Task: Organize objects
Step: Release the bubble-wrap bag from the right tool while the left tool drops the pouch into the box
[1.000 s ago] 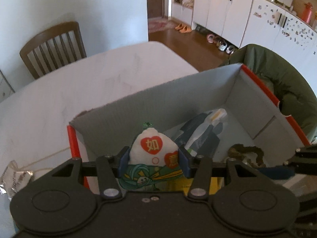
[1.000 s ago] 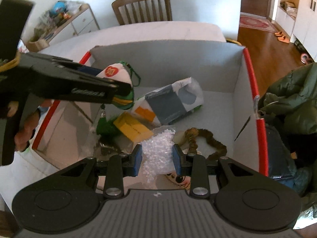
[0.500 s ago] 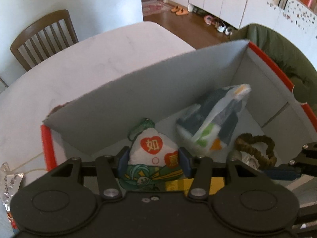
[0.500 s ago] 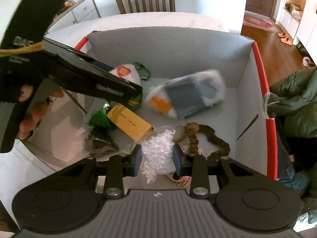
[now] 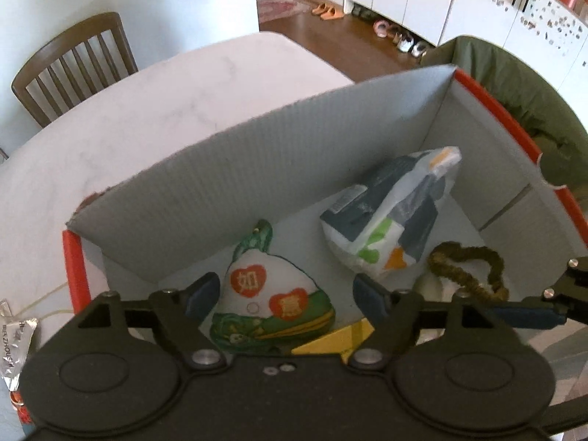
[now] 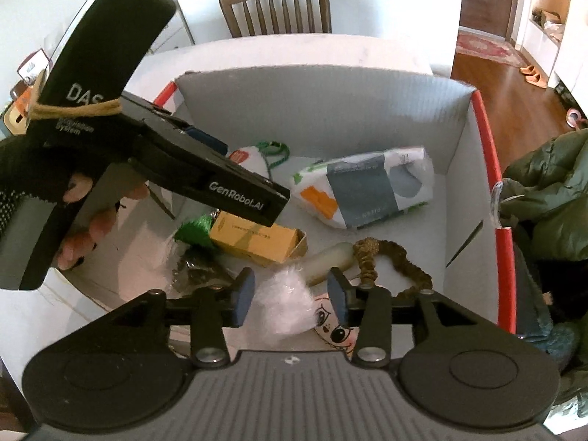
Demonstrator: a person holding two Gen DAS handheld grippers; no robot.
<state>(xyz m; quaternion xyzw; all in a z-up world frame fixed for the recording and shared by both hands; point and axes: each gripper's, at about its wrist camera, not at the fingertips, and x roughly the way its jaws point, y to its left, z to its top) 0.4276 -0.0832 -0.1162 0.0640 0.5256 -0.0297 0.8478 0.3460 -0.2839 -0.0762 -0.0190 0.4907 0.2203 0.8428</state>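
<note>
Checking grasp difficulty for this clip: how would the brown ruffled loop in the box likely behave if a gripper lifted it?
The brown ruffled loop looks like gathered fabric, so probably floppy and light, sagging from one pinch. Its crinkled surface should grip well. It lies partly over a pale tube, which it might drag.

Yellow carton (image 5: 332, 341): mostly hidden behind left gripper body in left wrist view; print on it too small to read in right wrist view. Cartoon-face item (image 6: 336, 325): only eyes and cheek show, rest under the right gripper body and a white plastic bag (image 6: 284, 303). Green tassel (image 6: 193, 233) partly behind left gripper (image 6: 235, 189). Foil wrapper (image 5: 14, 345) cut by frame edge.
</note>
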